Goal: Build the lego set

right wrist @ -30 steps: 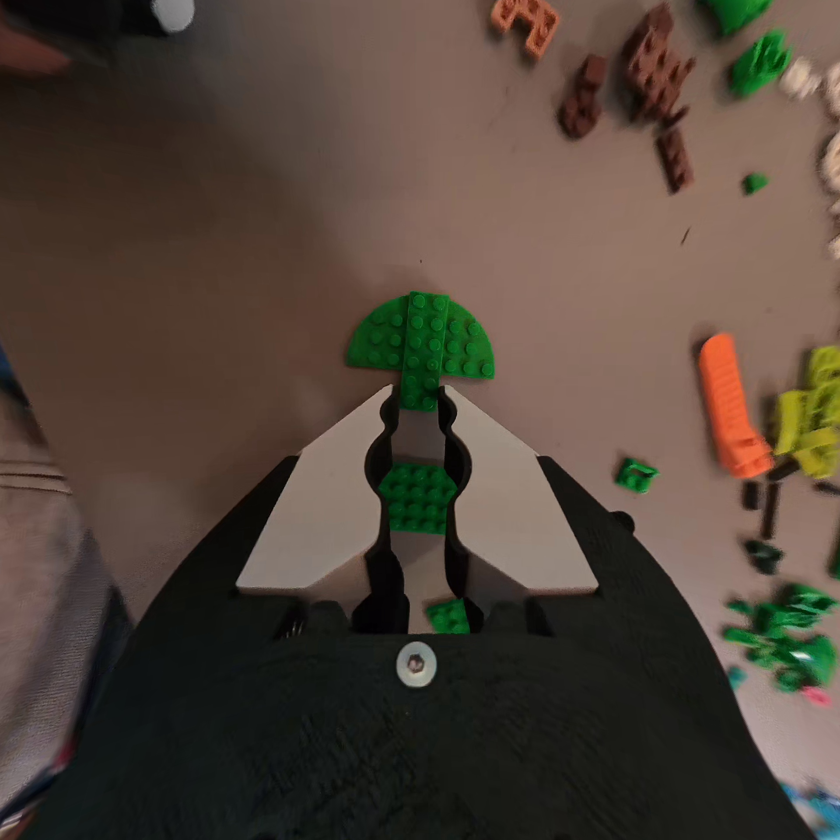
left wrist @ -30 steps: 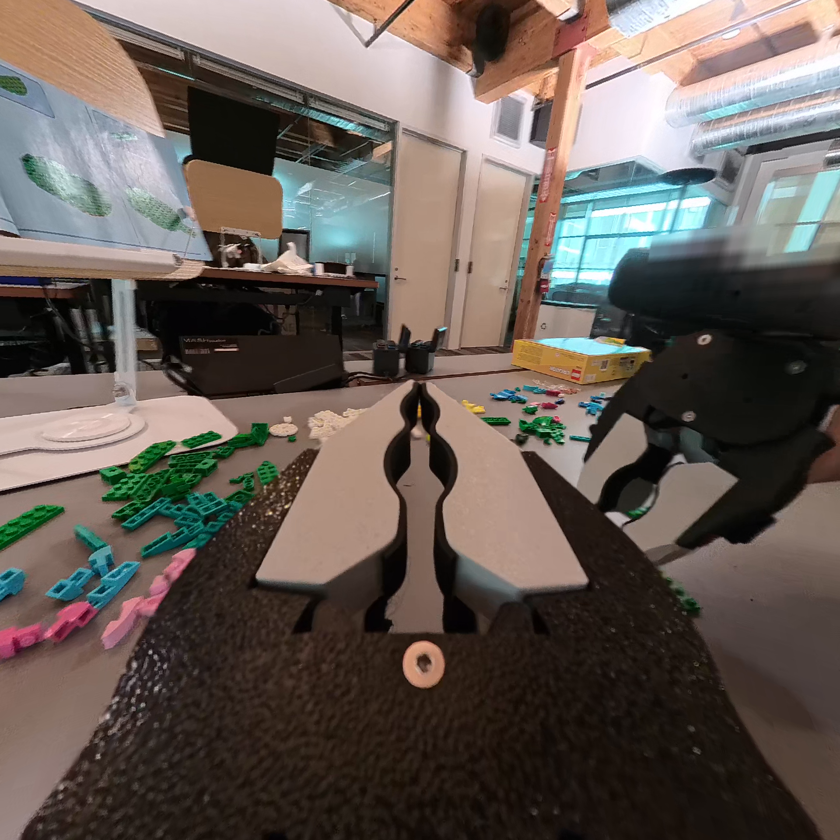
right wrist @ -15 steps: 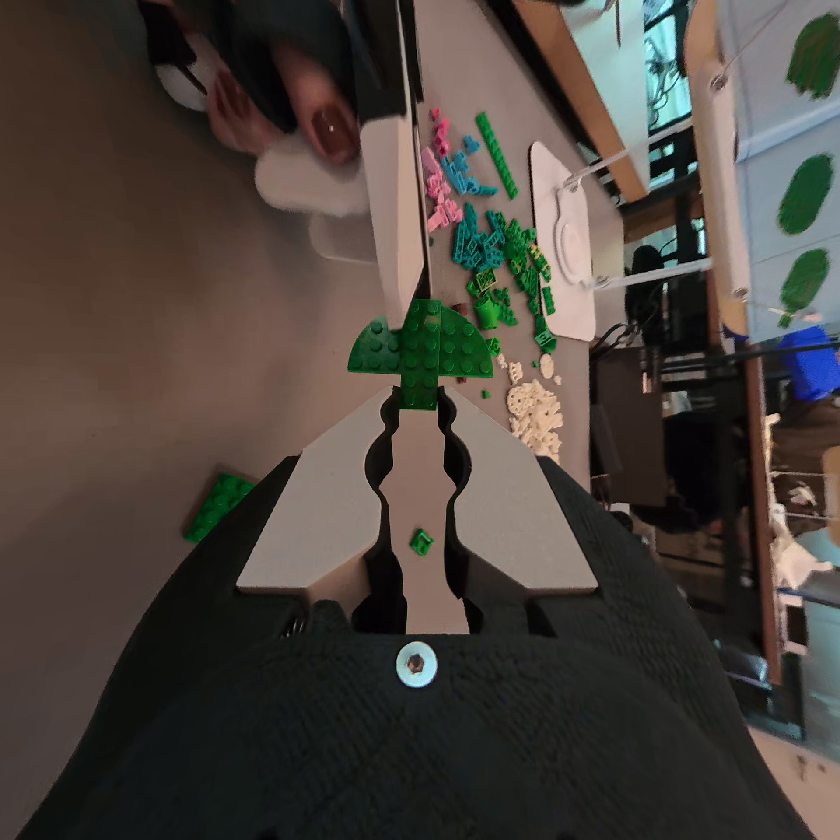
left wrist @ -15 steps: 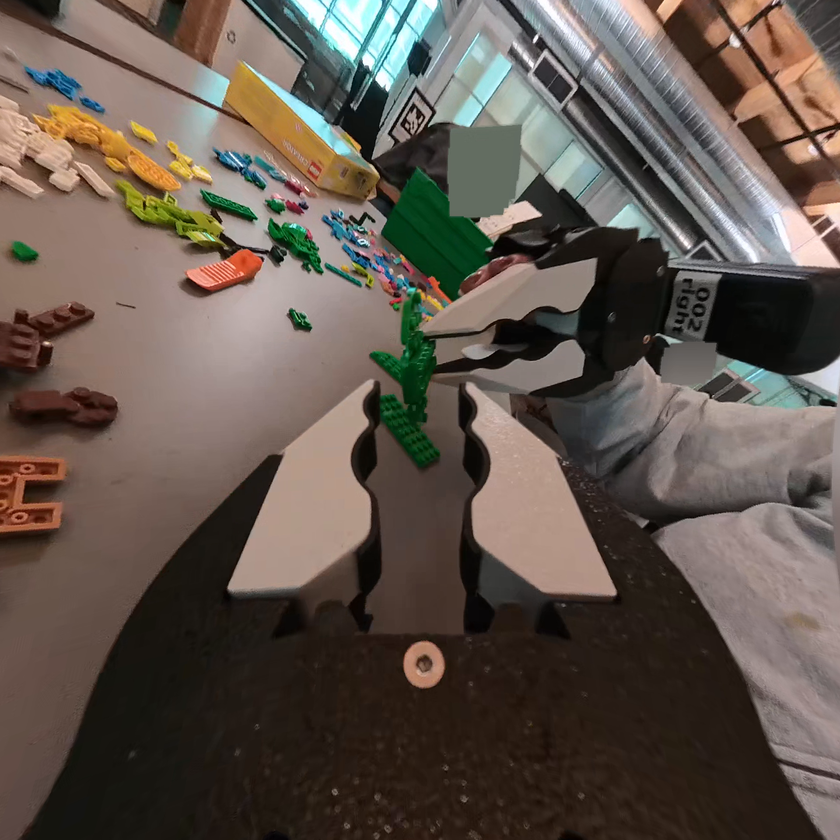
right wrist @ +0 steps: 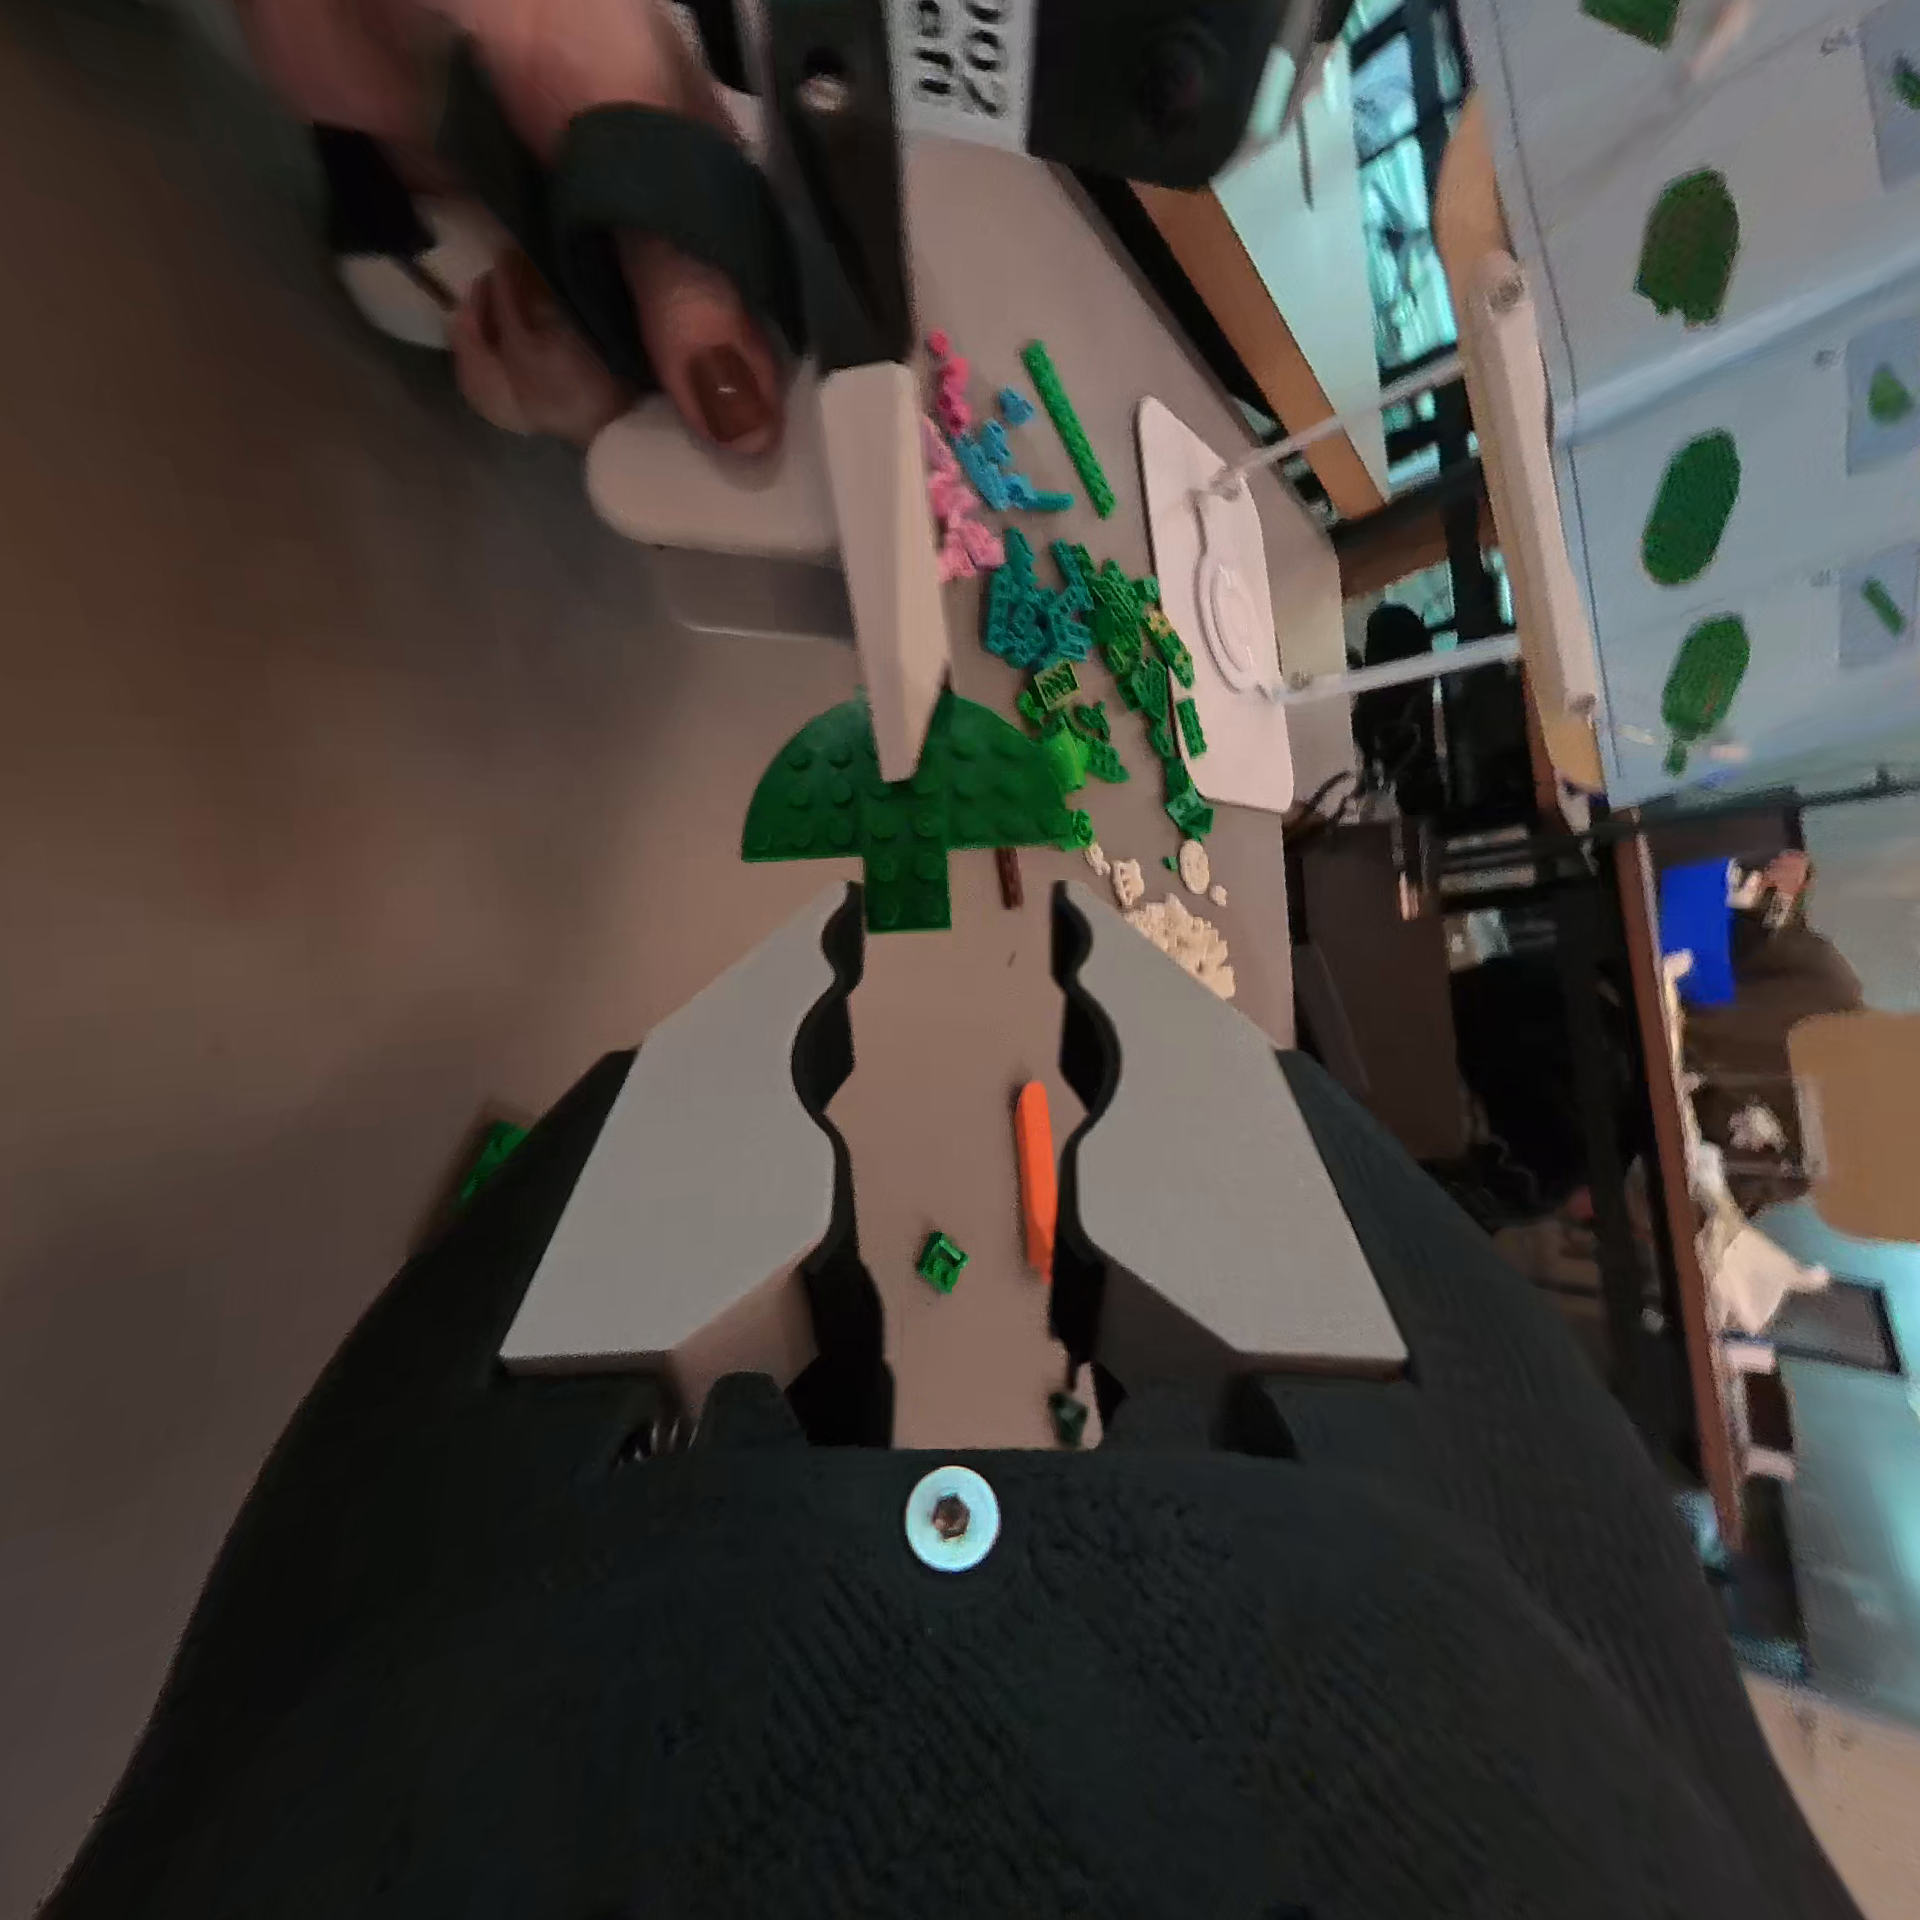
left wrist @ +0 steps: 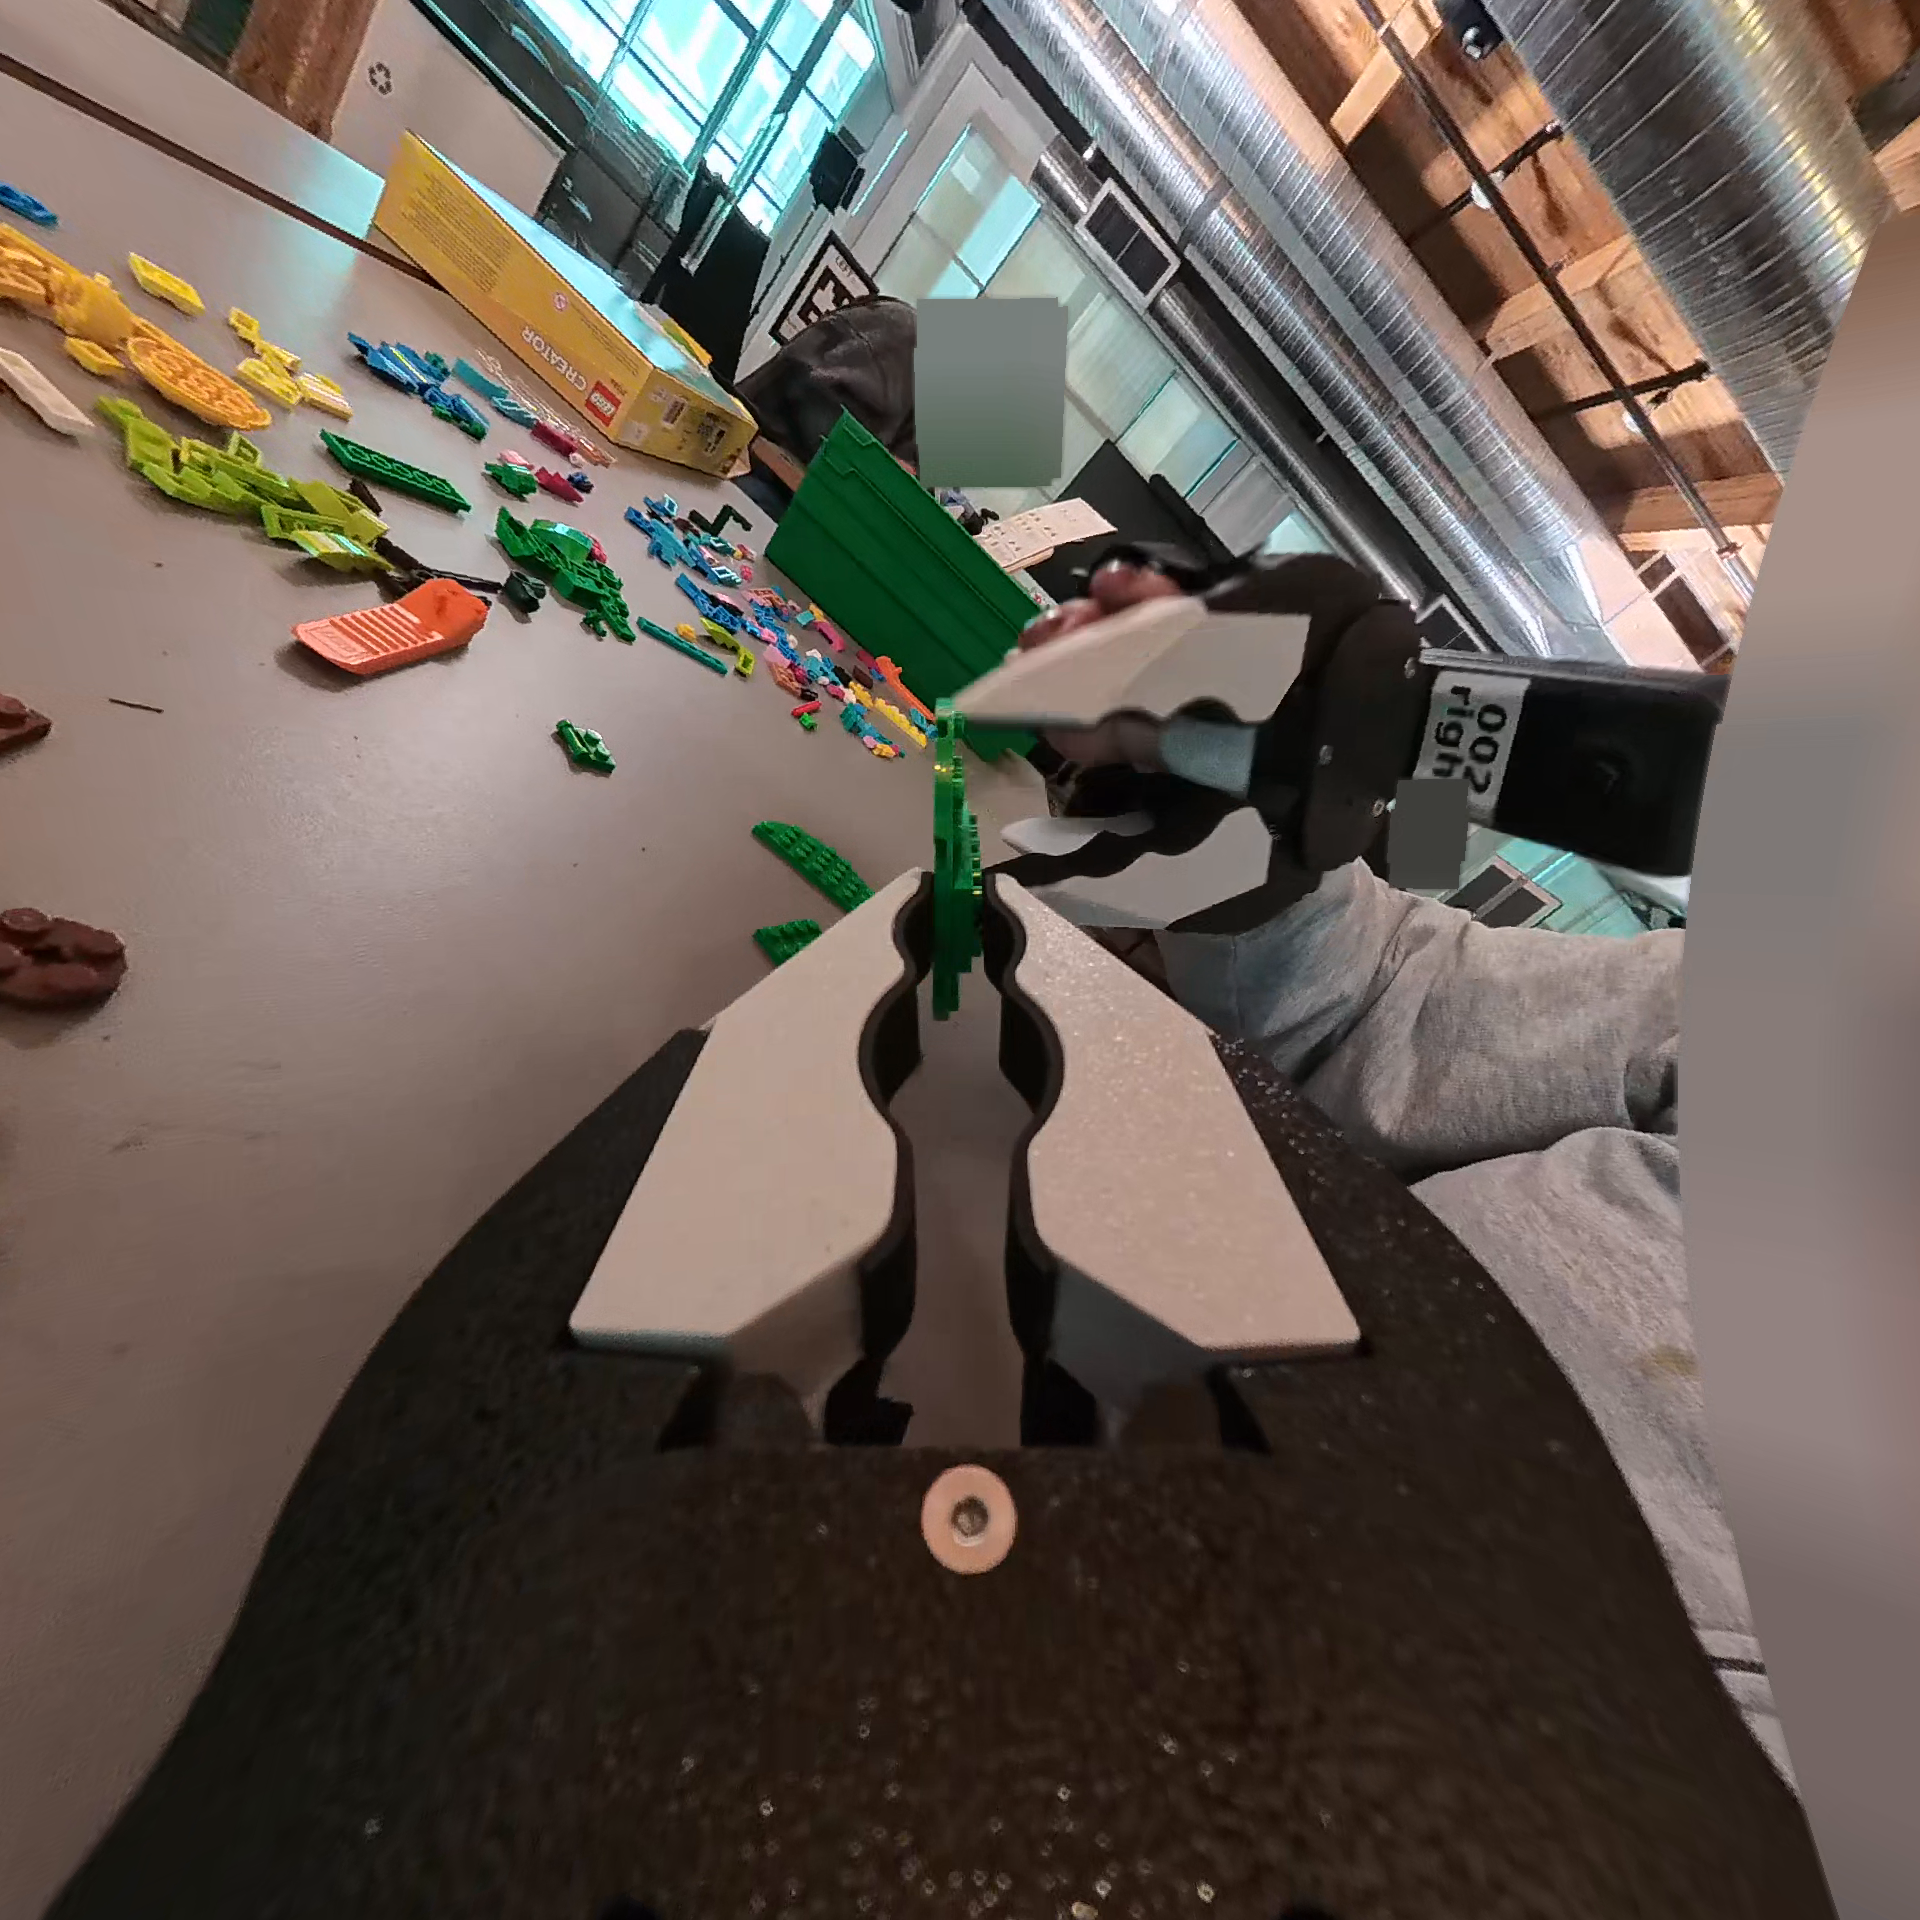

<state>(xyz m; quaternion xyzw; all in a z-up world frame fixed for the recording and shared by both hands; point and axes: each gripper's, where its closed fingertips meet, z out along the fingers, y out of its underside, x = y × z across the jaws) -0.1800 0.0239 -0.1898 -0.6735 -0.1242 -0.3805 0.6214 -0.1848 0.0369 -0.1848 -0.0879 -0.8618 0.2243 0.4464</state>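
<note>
Gripping a green brick assembly (left wrist: 954,883) edge-on, the left gripper (left wrist: 956,894) has both grey fingertips pressed against its flat faces. The assembly is held above the grey table (left wrist: 312,935), clear of the surface. From the left wrist view it appears as a thin upright strip, its long axis running from the fingertips up toward the upper finger of the right gripper (left wrist: 1049,769). From the right wrist view its studded face shows: two quarter-round plates forming a half-disc (right wrist: 904,790), with a narrow central plate projecting as a stem toward the right gripper (right wrist: 956,904). The curved edge points away from that gripper, toward the left one.

The right gripper's fingers stand spread apart; the stem's tip lies just beside the left-hand fingertip (right wrist: 821,914), and contact cannot be judged. Nothing is clamped between them.

On the table lie an orange ridged piece (left wrist: 390,629), loose green plates (left wrist: 810,862), brown pieces (left wrist: 52,961), lime pieces (left wrist: 239,478), yellow pieces (left wrist: 177,364) and a yellow box (left wrist: 561,322). A grey sleeve (left wrist: 1455,1018) is behind the right gripper.
</note>
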